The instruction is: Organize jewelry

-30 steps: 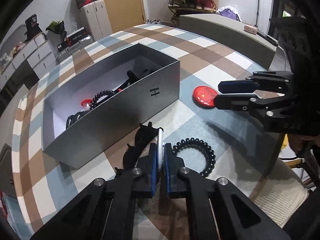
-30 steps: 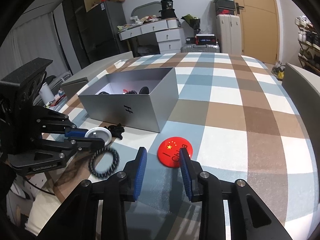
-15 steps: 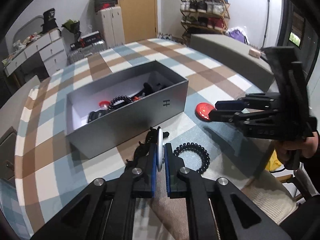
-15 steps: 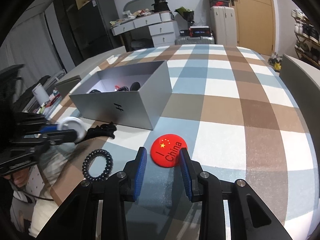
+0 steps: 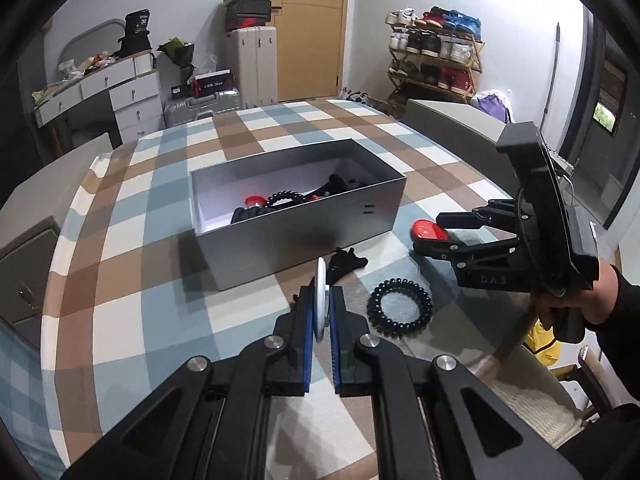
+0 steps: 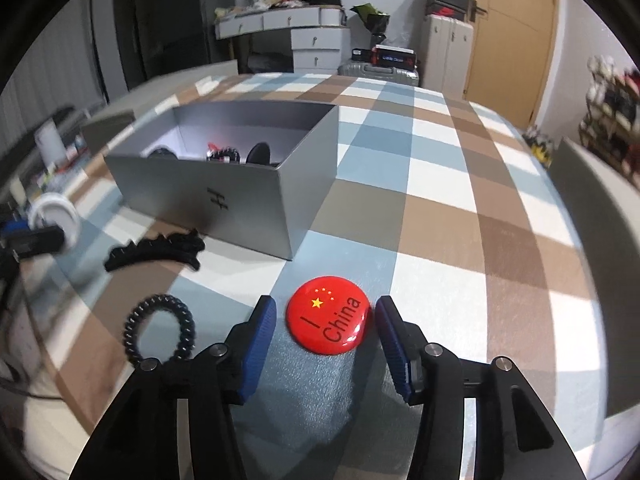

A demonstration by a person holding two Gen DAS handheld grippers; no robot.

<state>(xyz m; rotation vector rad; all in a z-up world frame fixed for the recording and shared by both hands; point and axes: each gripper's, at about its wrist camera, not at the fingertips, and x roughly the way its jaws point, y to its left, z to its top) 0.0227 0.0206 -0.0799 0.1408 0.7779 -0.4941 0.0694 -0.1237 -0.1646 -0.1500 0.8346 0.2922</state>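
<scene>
Now the left gripper (image 5: pixel 321 334), clamped on the white disc (image 5: pixel 321 300), has lifted higher above the table (image 5: pixel 132 320) than a second ago. The right gripper (image 6: pixel 326 320) has dropped closer, fingers spread either side of the red badge (image 6: pixel 329 320), not touching it. The black coil bracelet (image 5: pixel 401 307) and claw clip (image 6: pixel 154 250) lie beside the grey box (image 5: pixel 304 236).

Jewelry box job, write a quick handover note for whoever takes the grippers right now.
Left gripper: shut on white round badge, held above the table.
Right gripper: open, fingers on either side of red China badge, which lies flat on the table.
Grey box: already holds several items.
On the table: black spiral hair tie, black hair claw.
Left: box both badges, then tie and claw.
</scene>
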